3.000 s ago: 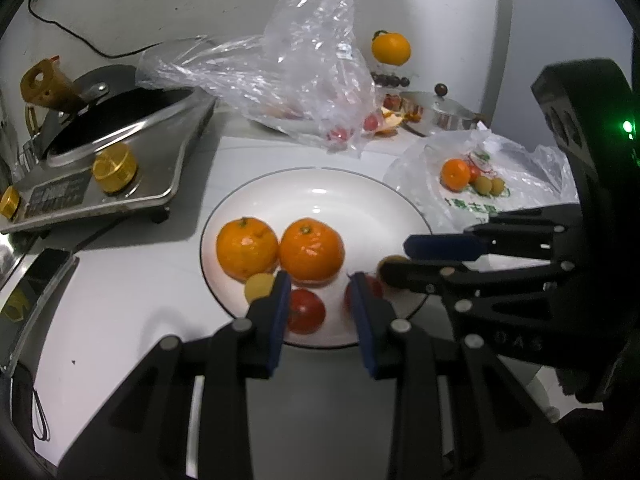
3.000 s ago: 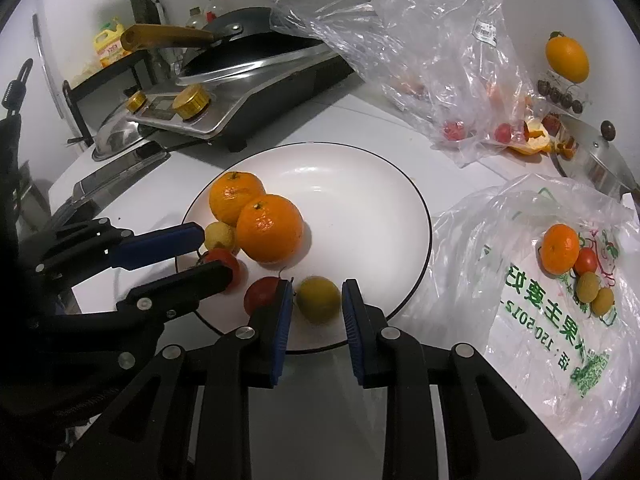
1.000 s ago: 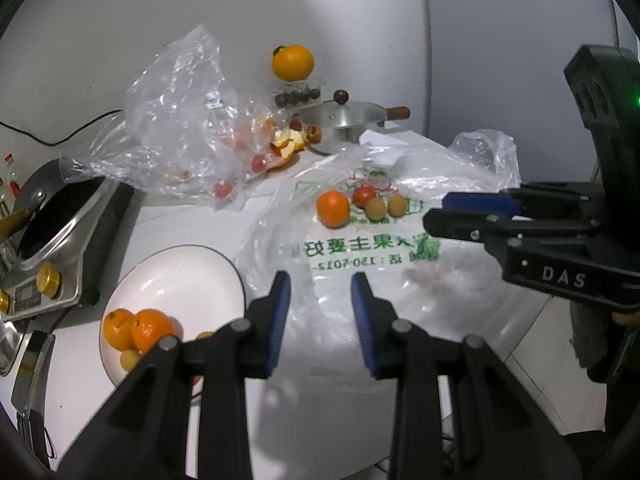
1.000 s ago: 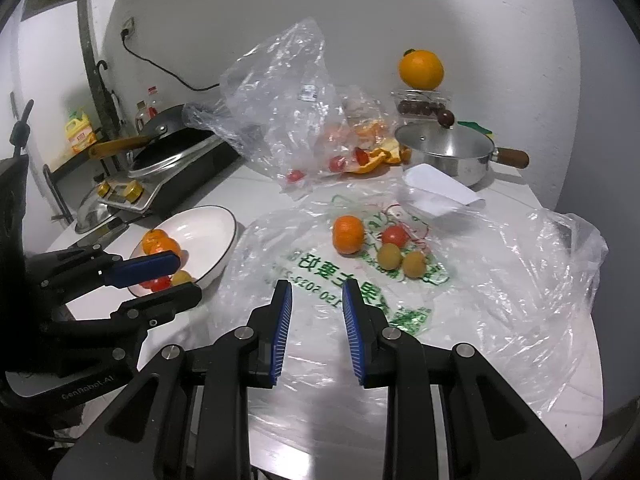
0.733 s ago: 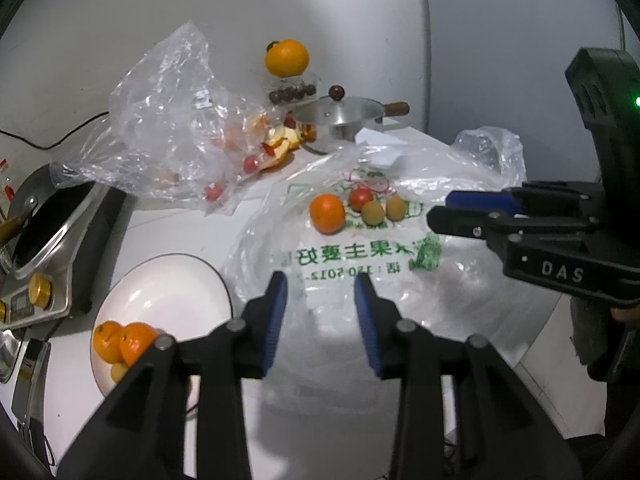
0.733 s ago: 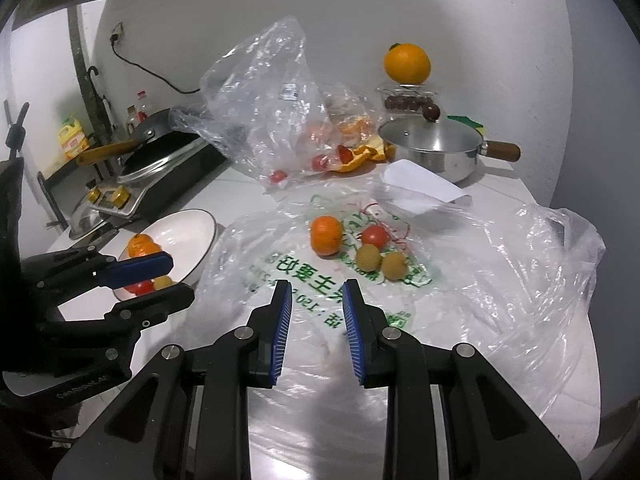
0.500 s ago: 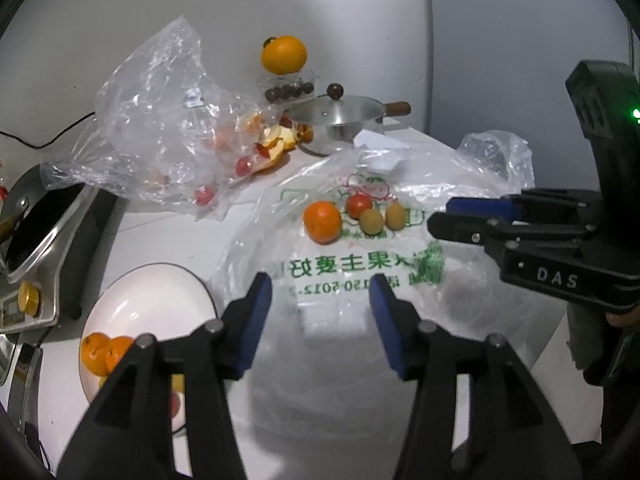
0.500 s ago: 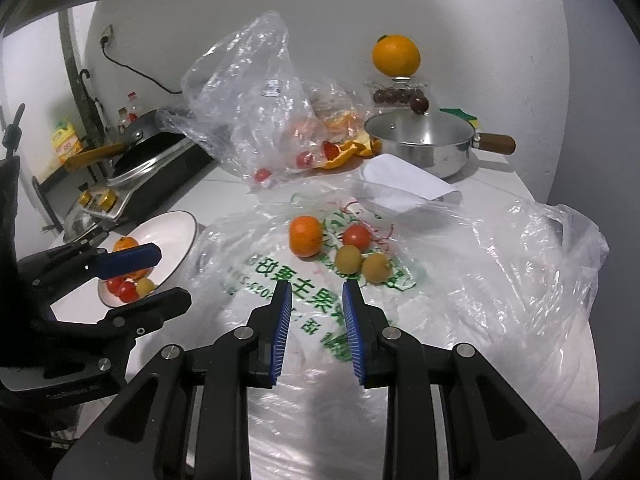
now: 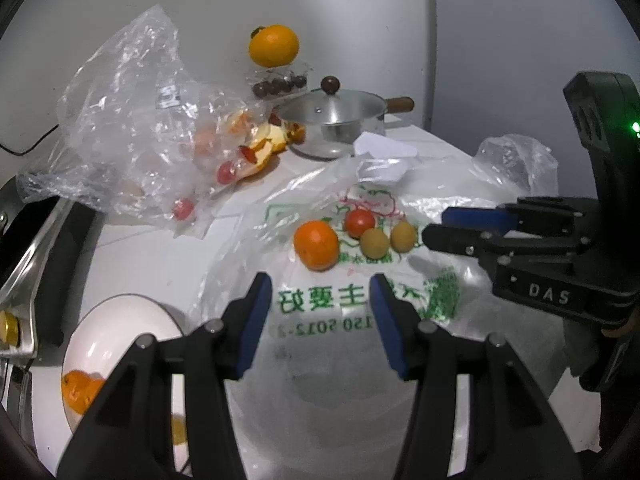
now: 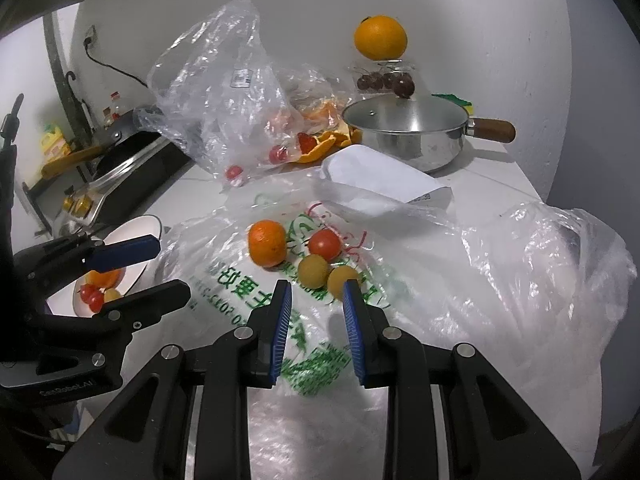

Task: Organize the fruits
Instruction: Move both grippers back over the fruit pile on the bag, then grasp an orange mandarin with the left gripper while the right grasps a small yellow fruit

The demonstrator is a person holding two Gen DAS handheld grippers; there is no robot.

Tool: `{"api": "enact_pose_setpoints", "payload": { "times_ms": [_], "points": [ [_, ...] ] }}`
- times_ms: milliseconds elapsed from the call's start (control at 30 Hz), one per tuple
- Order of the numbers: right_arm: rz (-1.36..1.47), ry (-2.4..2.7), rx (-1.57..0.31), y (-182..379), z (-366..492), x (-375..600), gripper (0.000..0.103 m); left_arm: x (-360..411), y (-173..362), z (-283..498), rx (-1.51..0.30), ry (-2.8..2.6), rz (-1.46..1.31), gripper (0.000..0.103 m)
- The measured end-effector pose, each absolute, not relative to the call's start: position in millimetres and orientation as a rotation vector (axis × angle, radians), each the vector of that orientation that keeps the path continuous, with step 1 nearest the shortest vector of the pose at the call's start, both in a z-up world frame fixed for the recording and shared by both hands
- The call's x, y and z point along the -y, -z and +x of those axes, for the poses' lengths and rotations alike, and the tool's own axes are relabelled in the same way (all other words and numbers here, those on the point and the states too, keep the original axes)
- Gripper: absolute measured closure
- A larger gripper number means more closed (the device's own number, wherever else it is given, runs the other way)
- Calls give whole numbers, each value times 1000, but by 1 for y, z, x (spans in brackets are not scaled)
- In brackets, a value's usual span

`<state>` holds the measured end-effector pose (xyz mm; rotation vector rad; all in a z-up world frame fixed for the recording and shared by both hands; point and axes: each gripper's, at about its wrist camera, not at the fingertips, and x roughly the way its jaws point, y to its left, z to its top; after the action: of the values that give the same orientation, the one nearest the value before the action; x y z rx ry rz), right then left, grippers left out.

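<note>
White bench: left tongs (image 9: 320, 308) spread, empty; right tongs (image 10: 316, 304) nearly clenched, empty; approach orange (image 9: 316, 245) squarely, sparing bag (image 9: 400, 320).

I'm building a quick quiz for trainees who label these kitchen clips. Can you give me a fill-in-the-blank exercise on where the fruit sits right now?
1. On the printed plastic bag lie one orange, one red tomato and ____ small yellow-green fruits.
2. The large orange at the back rests on a clear ____ of dark fruits.
3. The steel pot has a ____ handle.
4. The white plate lies between the printed plastic bag and the ____.

Missing words: two; container; wooden; stove
</note>
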<state>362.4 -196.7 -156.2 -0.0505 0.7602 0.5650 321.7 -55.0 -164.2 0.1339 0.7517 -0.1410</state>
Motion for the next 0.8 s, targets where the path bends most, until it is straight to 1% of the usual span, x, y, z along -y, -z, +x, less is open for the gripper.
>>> {"api": "enact_pose_setpoints", "payload": {
  "times_ms": [800],
  "points": [
    [-89,-571,-858,182,405,183,75,54,189,386,-820,140,94,51]
  ]
}}
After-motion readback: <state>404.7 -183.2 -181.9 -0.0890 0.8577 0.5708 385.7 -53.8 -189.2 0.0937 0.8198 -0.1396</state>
